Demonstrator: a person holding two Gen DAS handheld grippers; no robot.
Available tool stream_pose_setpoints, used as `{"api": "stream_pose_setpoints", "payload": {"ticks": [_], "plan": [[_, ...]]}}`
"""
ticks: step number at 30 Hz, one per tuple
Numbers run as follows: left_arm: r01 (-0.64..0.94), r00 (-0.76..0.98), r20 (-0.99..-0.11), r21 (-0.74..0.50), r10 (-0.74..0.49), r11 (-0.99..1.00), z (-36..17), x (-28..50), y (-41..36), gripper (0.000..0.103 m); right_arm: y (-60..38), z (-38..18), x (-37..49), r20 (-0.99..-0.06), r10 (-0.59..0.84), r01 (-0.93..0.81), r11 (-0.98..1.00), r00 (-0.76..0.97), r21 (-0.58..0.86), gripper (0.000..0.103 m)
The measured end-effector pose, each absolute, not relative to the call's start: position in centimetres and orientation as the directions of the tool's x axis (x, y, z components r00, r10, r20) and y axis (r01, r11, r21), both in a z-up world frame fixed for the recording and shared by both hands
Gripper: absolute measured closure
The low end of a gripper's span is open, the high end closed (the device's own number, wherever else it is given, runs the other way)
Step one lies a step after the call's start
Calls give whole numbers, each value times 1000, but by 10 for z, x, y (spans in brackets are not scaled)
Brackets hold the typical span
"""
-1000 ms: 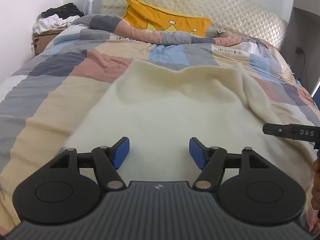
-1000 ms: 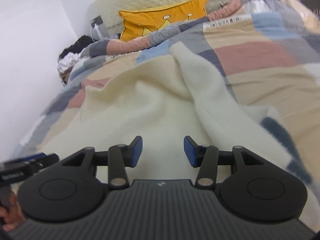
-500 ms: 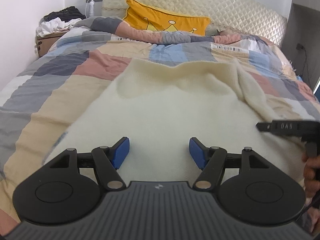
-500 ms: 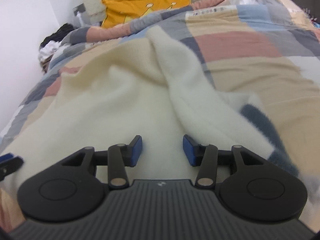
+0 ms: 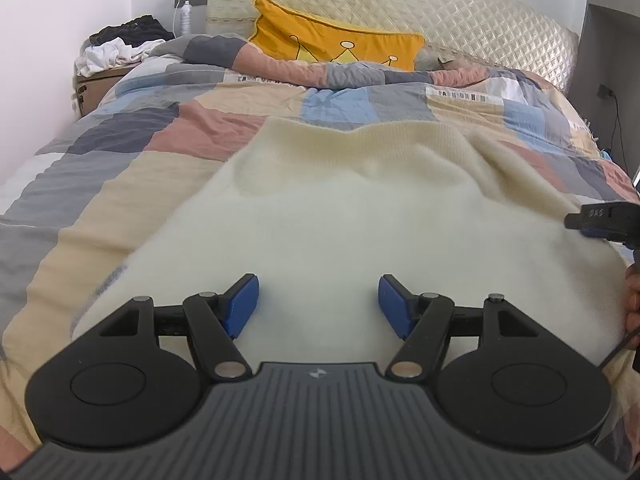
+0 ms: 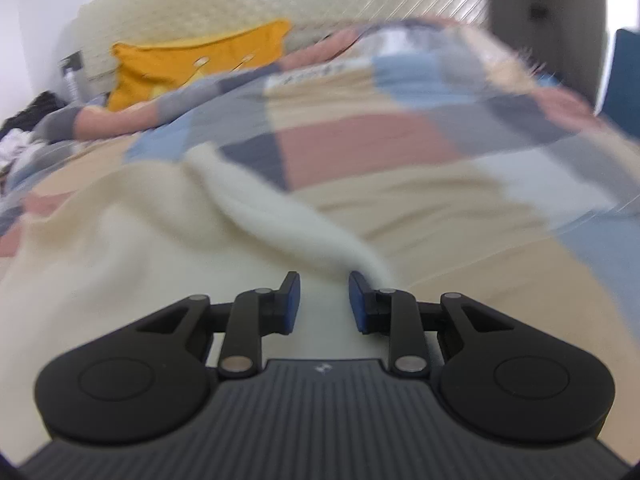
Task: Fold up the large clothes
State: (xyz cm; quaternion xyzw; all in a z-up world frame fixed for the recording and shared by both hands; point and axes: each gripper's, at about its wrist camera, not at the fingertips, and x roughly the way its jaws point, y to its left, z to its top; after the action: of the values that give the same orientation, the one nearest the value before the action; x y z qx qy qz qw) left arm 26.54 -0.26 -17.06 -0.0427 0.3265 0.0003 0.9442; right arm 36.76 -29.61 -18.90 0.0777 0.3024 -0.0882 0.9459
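A large cream fleece sweater (image 5: 320, 220) lies spread on the patchwork quilt (image 5: 120, 152), hem toward the pillow. My left gripper (image 5: 319, 304) hovers open over its near part, with nothing between the blue pads. In the right wrist view, which is blurred, one sleeve (image 6: 280, 224) of the sweater (image 6: 120, 248) runs down toward my right gripper (image 6: 325, 300). Its jaws are closing over the cream cloth by the sleeve's near end, with a gap still showing between the pads. The left wrist view shows the right gripper (image 5: 600, 220) at the sweater's right edge, with a hand (image 5: 632, 292) behind it.
A yellow crown pillow (image 5: 336, 46) leans on the quilted headboard (image 5: 480, 28). At the far left a cardboard box (image 5: 94, 84) carries a pile of clothes (image 5: 120, 46), with a bottle (image 5: 185, 18) behind it. The bed drops off on the right by a dark wall (image 6: 540, 20).
The right wrist view has swung rightward toward the sleeve and quilt, and its jaws have narrowed. The left gripper has stayed put and open.
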Motion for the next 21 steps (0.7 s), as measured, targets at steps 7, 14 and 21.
{"api": "stream_pose_setpoints", "payload": {"ticks": [7, 14, 21], "plan": [[-25, 786, -616, -96, -40, 995, -171, 268, 0, 32, -327, -194, 372, -600, -219, 352, 929, 770, 113, 62], [-24, 787, -616, -108, -48, 994, -172, 269, 2, 32, -347, -206, 372, -643, -127, 359, 901, 755, 244, 62], [-31, 788, -613, -131, -56, 991, -173, 267, 5, 32, -354, -206, 369, -636, -115, 375, 880, 763, 291, 59]]}}
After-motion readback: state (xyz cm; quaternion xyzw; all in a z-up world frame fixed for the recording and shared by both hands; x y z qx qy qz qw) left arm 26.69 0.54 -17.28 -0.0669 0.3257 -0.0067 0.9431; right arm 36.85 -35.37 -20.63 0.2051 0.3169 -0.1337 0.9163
